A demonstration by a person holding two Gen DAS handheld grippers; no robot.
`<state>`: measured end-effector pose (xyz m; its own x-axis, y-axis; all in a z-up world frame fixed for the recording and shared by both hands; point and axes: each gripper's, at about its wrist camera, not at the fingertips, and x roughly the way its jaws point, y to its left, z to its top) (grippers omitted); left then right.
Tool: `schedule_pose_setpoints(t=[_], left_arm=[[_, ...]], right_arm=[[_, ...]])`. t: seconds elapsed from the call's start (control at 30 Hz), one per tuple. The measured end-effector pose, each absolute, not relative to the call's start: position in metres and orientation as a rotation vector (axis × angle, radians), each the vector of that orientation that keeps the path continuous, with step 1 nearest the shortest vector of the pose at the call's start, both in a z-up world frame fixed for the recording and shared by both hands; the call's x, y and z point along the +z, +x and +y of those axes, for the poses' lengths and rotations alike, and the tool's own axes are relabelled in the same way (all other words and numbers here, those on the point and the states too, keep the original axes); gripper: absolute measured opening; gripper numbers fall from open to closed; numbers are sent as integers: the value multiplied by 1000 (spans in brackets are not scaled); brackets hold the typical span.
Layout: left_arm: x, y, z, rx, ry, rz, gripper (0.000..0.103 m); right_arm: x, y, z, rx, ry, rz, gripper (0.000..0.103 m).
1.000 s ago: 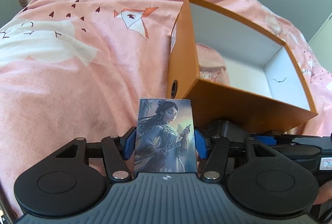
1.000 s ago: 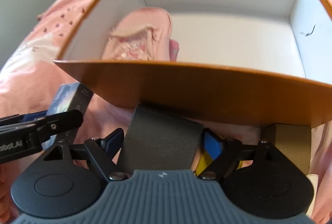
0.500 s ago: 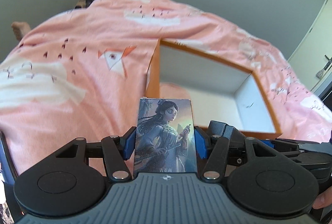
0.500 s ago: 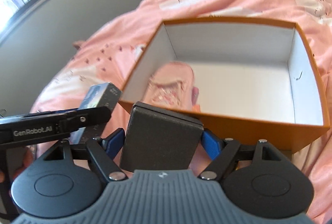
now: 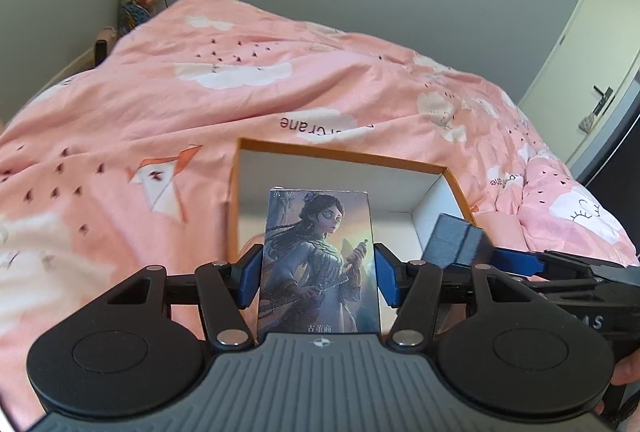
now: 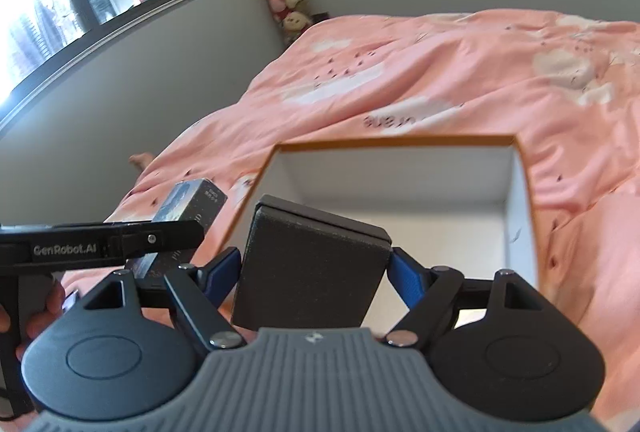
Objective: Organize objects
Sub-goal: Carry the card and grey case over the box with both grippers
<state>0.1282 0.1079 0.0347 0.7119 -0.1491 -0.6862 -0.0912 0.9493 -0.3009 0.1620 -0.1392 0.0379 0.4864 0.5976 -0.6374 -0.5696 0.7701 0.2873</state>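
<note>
Your left gripper: jaws clamped on illustrated card box. Right gripper: jaws clamped on black box. Both held above orange box on bed. Neither placed; contents hidden, both drops outstanding.

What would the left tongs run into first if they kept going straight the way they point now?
Probably the orange box: the left tongs, clamped on the picture card box, point into its open white inside, though depth is hard to judge.
</note>
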Motion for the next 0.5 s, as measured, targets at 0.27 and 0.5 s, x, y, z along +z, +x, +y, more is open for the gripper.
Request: schedule_pose_setpoints(t=[0.27, 0.5], left_arm=[[12, 207, 88, -96, -215, 852, 65], [-21, 265, 81, -77, -105, 956, 65]], right_arm=[[28, 216, -151, 662, 63, 830, 80], [-4, 261, -154, 608, 75, 922, 80]])
